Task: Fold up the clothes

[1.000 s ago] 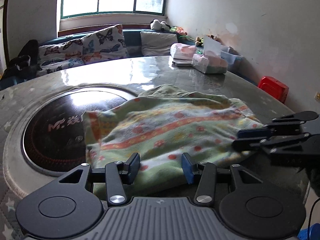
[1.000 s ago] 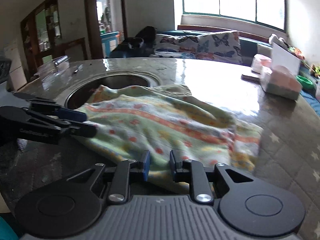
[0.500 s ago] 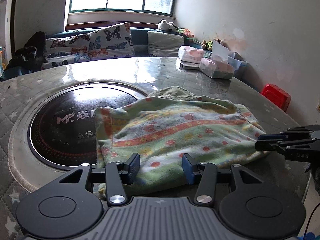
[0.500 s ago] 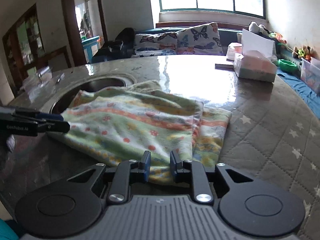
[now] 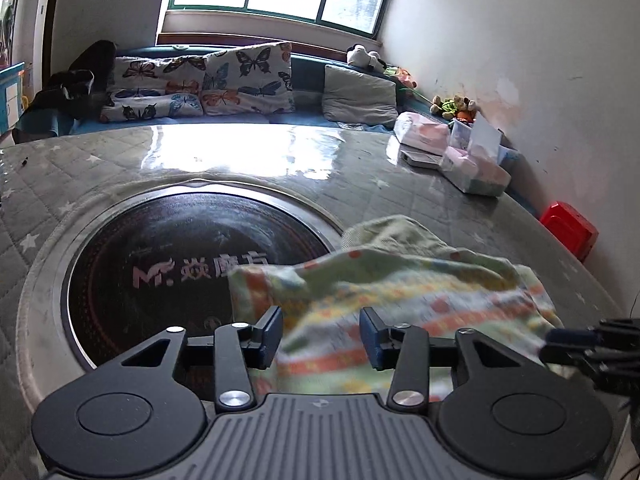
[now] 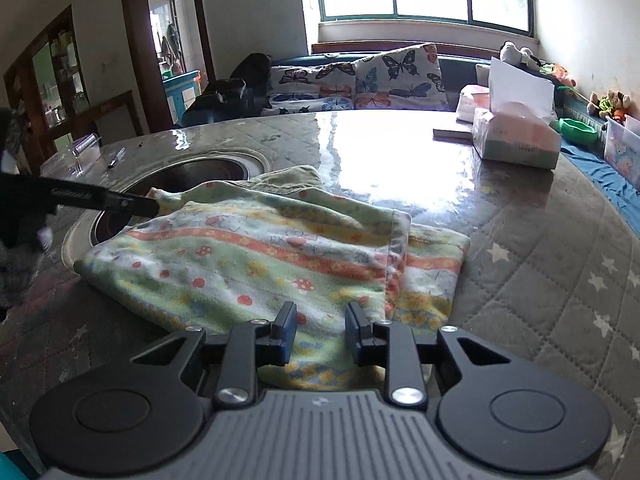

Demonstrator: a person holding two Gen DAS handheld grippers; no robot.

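Observation:
A green, orange-striped flowered garment (image 5: 400, 300) lies folded on the round grey table (image 5: 120, 156), part of it over the black hotplate (image 5: 168, 264). It also shows in the right wrist view (image 6: 272, 256). My left gripper (image 5: 320, 334) is open and empty, its fingers just over the garment's near-left edge; from the right wrist view its fingers (image 6: 132, 204) sit at the garment's far-left corner. My right gripper (image 6: 318, 334) is open and empty over the garment's near edge; it shows at the right of the left wrist view (image 5: 580, 344).
Tissue boxes (image 6: 516, 136) and a phone (image 5: 420, 158) sit at the table's far right. A bench with butterfly cushions (image 5: 200, 80) runs behind the table. A red stool (image 5: 568, 228) stands by the right wall. A doorway (image 6: 168, 40) is at far left.
My right gripper's fingers have opened wider. My left gripper has shifted left toward the hotplate side of the garment. Both views have drawn back and risen a little.

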